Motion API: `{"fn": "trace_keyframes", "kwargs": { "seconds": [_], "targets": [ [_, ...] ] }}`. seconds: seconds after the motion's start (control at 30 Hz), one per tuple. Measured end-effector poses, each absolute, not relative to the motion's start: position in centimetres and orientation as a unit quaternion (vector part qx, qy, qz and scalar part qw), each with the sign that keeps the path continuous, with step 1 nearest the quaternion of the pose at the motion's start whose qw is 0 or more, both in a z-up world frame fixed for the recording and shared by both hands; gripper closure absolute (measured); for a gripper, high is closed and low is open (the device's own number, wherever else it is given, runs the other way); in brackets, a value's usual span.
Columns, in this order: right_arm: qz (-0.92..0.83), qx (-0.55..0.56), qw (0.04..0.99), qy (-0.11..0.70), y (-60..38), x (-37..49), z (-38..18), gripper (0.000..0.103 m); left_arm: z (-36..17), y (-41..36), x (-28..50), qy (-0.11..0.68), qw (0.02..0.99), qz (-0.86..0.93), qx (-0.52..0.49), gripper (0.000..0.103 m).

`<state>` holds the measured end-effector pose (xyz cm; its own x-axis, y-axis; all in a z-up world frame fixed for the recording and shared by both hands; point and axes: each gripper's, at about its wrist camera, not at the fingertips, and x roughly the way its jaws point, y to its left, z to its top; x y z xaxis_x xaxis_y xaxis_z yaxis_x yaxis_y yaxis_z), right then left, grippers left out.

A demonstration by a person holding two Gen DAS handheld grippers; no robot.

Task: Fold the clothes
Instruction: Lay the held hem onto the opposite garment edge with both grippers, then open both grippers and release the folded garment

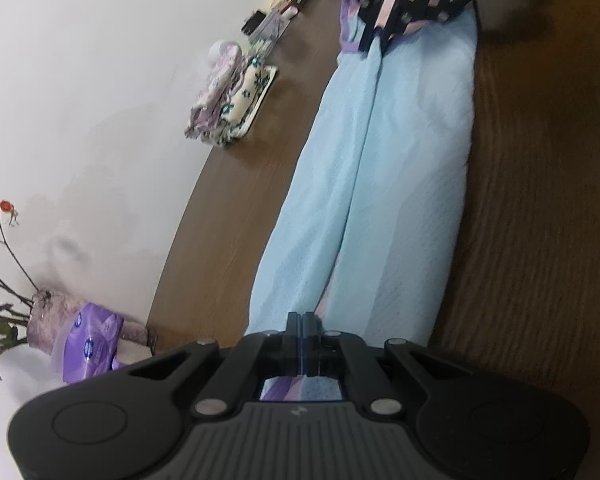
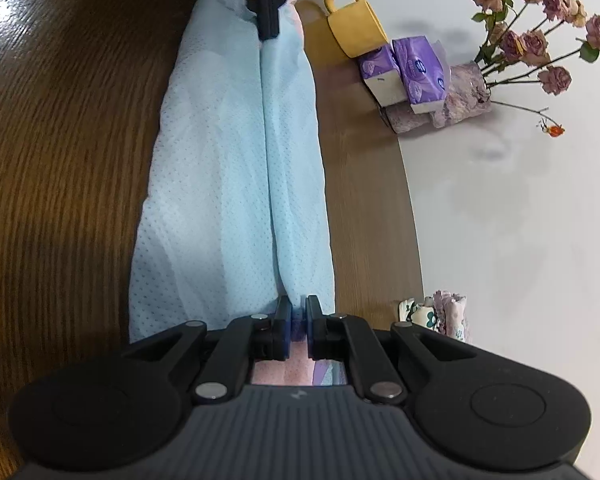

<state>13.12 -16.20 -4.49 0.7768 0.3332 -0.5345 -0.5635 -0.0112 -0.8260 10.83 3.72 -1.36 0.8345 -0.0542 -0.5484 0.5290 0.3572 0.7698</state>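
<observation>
Left gripper [image 1: 302, 322]: clenched on one end of the light blue garment [image 1: 380, 168]; its jaws meet with the cloth's edge pinched between them; a strip of purple and pink trim shows under the fingers.
Right gripper [image 2: 299, 314]: clamped on the opposite end of the same garment [image 2: 236, 168]; a thin wad of blue cloth sits between its pads; pink fabric shows below them.
Garment, place: stretched taut between the two grippers over the brown wooden table [image 1: 540, 240]; it runs lengthwise as a narrow strip, near the table's curved edge.
Garment, shape: two long flaps meet along a centre crease; so it looks already folded inward along its length; whether it rests on the wood or hangs just above I cannot tell.
Done so far: by my reading the lengthwise fold is made; a folded floral stack [image 1: 236, 96] beside the wall suggests other pieces are finished.
Left to do: probably bringing one end over the other to halve the strip; then setting it with the stack.
Right-hand clutter: yellow mug [image 2: 352, 20], purple tissue packs [image 2: 404, 68] and a vase of dried roses [image 2: 468, 88] stand near the garment's far end; well clear of the fold line, in my judgement.
</observation>
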Motion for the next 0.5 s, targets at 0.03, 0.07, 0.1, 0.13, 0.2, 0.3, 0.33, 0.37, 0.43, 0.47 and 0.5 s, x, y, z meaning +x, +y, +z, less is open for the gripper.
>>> {"fn": "trace_keyframes", "kwargs": {
  "seconds": [0.03,0.07,0.1,0.13,0.2,0.3,0.33,0.37,0.43,0.47,0.5],
  "targets": [
    [0.322,-0.635,0.696,0.09,-16.2,13.0,-4.5,0.097,-1.4,3.8,11.0,0.222,0.794,-0.182,0.536,0.103],
    [0.323,-0.636,0.695,0.089,-16.1,12.9,-4.5,0.097,-1.3,3.8,11.1,0.223,0.794,-0.18,0.536,0.103],
    [0.324,-0.637,0.694,0.088,-16.1,12.9,-4.5,0.097,-1.2,3.9,11.1,0.225,0.796,-0.183,0.532,0.103],
    [0.324,-0.638,0.693,0.088,-16.1,12.8,-4.5,0.097,-1.1,3.9,11.1,0.227,0.796,-0.183,0.53,0.103],
    [0.325,-0.639,0.692,0.087,-16.1,12.7,-4.5,0.097,-1.0,4.0,11.1,0.229,0.796,-0.183,0.529,0.103],
    [0.328,-0.638,0.691,0.086,-16.1,12.6,-4.4,0.097,-1.0,4.1,11.3,0.232,0.796,-0.181,0.529,0.103],
    [0.328,-0.638,0.691,0.086,-16.1,12.6,-4.4,0.097,-0.9,4.1,11.3,0.233,0.798,-0.18,0.526,0.103],
    [0.328,-0.639,0.691,0.086,-16.1,12.6,-4.4,0.095,-0.8,4.1,11.4,0.234,0.799,-0.18,0.524,0.1],
    [0.328,-0.635,0.694,0.089,-16.1,12.7,-4.3,0.095,-0.3,4.6,11.3,0.24,0.805,-0.181,0.511,0.098],
    [0.328,-0.631,0.696,0.092,-16.2,12.7,-4.1,0.094,0.0,4.9,11.2,0.244,0.808,-0.181,0.504,0.098],
    [0.33,-0.624,0.702,0.096,-16.4,12.7,-3.7,0.093,0.5,5.5,11.1,0.246,0.815,-0.182,0.492,0.098]
  ]
}}
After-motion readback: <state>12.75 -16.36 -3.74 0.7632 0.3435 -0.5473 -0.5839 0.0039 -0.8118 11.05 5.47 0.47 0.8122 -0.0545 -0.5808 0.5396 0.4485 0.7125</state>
